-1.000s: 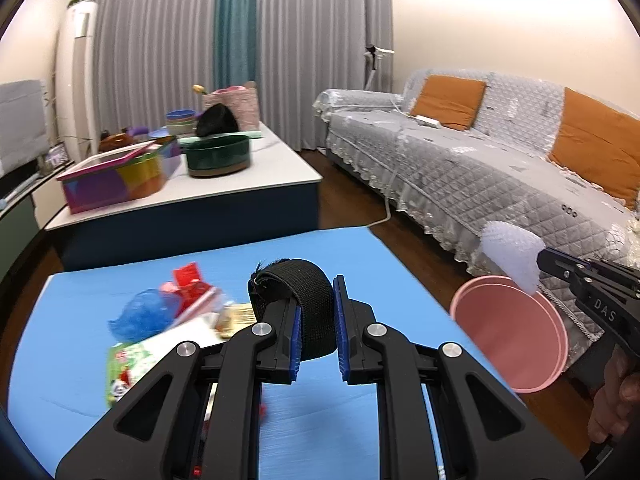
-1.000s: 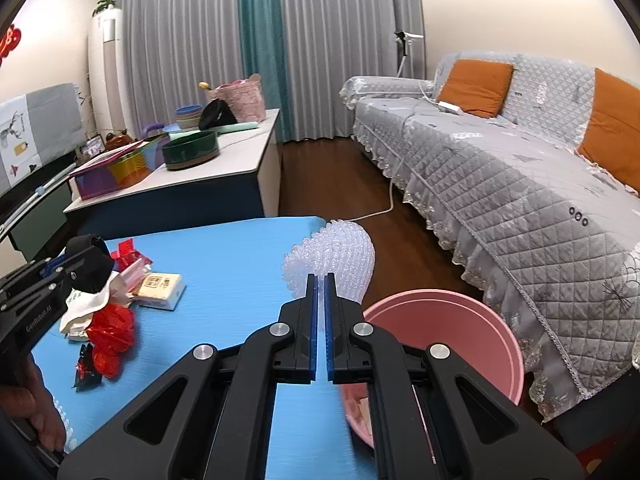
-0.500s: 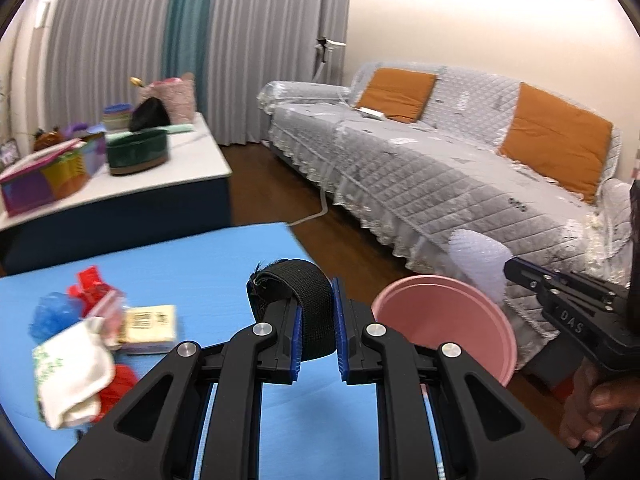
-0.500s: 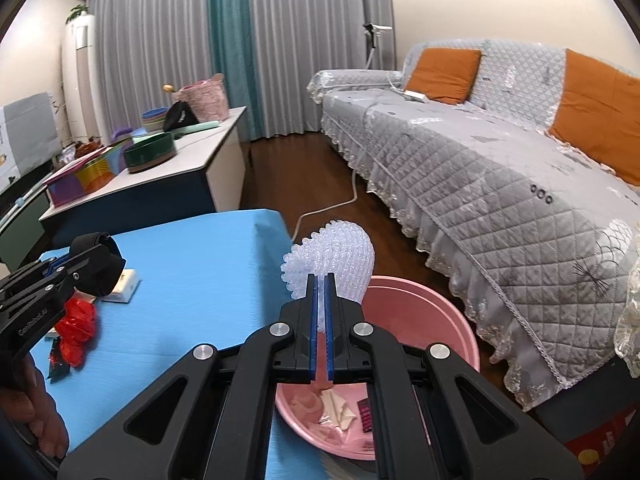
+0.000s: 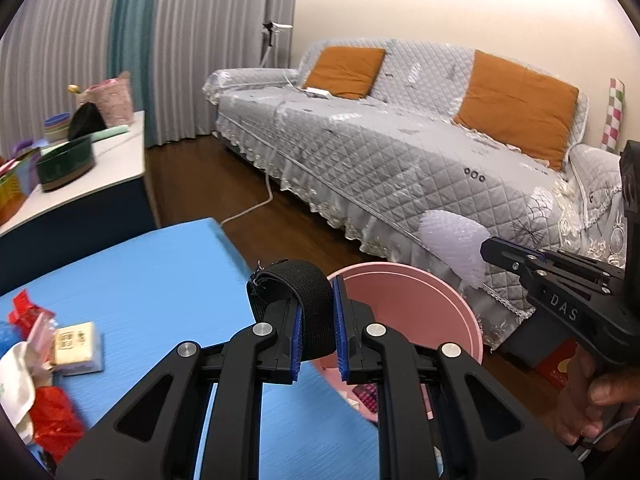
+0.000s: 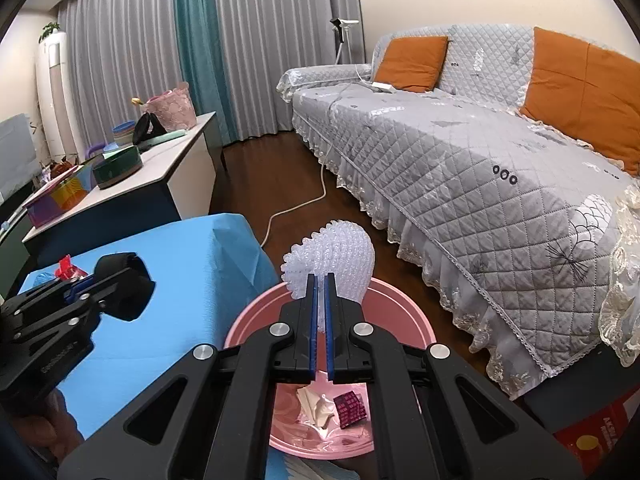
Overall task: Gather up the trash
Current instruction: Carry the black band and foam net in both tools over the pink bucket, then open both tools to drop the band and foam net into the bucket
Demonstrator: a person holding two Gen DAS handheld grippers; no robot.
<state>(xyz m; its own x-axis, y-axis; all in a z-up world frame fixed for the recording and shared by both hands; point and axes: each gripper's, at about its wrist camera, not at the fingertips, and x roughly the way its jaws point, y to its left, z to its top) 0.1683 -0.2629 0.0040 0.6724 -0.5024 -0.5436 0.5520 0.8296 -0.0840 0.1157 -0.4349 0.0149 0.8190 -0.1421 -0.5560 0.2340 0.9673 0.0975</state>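
the left gripper (image 5: 316, 328) has its jaws clamped on a black elastic band (image 5: 298, 296), the right gripper (image 6: 319, 320) pinches white foam netting (image 6: 336, 252); released off-centre, either could miss the pink bin (image 6: 408, 312) and land on the floor

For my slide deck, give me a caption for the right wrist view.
Right gripper holds white foam netting above the pink bin.
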